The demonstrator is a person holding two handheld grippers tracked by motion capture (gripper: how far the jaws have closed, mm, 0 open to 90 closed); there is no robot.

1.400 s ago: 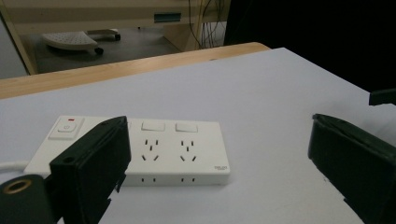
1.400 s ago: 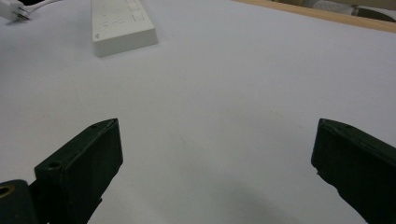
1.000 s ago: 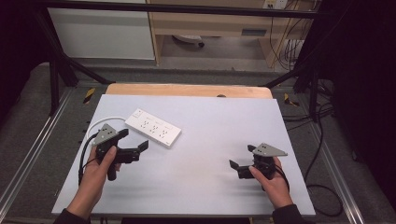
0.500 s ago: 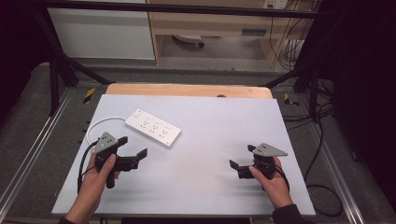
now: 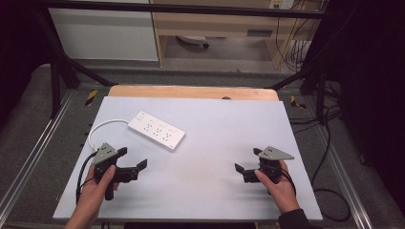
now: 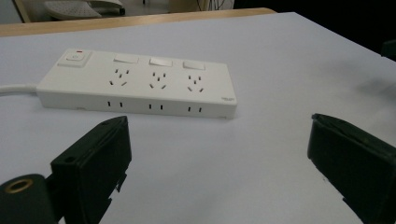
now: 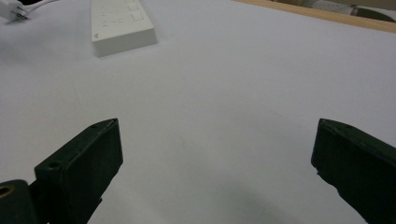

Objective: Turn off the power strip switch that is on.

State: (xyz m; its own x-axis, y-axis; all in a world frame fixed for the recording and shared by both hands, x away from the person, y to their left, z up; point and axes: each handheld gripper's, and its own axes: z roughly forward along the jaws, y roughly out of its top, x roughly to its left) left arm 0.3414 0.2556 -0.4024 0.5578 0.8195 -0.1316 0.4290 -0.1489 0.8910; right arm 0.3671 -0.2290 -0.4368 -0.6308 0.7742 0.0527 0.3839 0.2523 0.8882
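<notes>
A white power strip with three sockets and a switch lies flat at the back left of the white tabletop. Its white cord loops off to the left. My left gripper hovers just in front of the strip, open and holding nothing. In the left gripper view the strip lies broadside beyond the wide-apart jaws of that gripper. My right gripper sits low at the front right, open and holding nothing. In the right gripper view the open gripper faces bare table, with the strip's end far off.
A white plug lies at the far left near the strip. A wooden strip borders the table's back edge. Black frame bars stand at the sides, and cables trail on the floor to the right.
My left gripper has drawn back toward the front edge, a little away from the power strip. The right gripper has stayed where it was.
</notes>
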